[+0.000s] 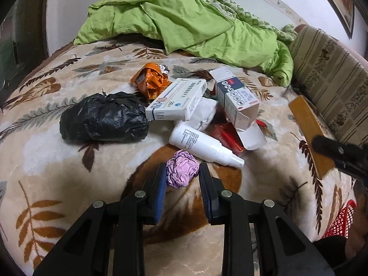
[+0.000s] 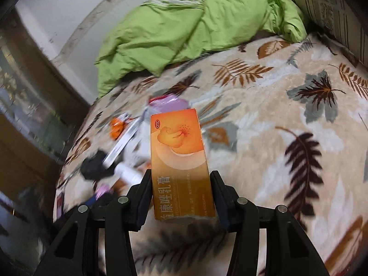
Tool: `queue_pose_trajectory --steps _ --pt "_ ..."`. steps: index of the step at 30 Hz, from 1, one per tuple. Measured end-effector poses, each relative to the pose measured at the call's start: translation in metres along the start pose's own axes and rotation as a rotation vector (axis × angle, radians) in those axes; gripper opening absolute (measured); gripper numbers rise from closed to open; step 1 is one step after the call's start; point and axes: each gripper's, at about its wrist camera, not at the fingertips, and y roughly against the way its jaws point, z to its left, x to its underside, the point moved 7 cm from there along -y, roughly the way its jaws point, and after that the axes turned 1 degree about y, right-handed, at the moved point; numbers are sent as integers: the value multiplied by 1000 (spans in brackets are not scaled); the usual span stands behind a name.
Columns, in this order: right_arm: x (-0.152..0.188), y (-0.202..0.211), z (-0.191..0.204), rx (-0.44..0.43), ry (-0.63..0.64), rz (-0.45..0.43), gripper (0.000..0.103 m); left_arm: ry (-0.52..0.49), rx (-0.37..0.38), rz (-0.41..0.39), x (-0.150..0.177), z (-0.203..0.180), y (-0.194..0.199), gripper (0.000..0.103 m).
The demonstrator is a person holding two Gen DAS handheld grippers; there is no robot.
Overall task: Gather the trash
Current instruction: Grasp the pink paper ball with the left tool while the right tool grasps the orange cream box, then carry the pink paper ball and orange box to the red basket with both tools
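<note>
A crumpled pink paper ball (image 1: 184, 174) lies on the leaf-patterned blanket (image 1: 69, 161), and my left gripper (image 1: 182, 168) is shut on it, blue pads against both sides. Just beyond it sits a trash pile: a white bottle (image 1: 200, 145), a black plastic bag (image 1: 103, 119), a white-and-blue box (image 1: 177, 99), an opened carton (image 1: 239, 99), an orange wrapper (image 1: 151, 80) and a red packet (image 1: 227, 135). My right gripper (image 2: 181, 174) is shut on a long orange medicine box (image 2: 177, 142), held above the blanket. The same box (image 1: 308, 133) shows at the right of the left wrist view.
A rumpled green quilt (image 1: 184, 23) covers the far side of the bed. A striped cushion (image 1: 329, 80) stands along the right. A red mesh basket (image 1: 342, 216) shows below the bed's right edge. The right wrist view is blurred on its left.
</note>
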Motion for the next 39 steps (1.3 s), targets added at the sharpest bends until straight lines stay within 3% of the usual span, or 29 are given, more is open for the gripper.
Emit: queue_pose_trajectory --steps 11,23,30,39 --pt "27 31 9 1 10 -14 52 -49 -6 -31 9 -14 13 26" --pt "40 60 12 -17 1 -31 52 -71 65 -32 23 -42 39 26" --pt "42 103 0 -17 -22 -76 52 -136 137 -47 28 -81 63 26" --pt "56 196 -73 78 -153 -186 52 -298 344 -22 34 -183 93 26"
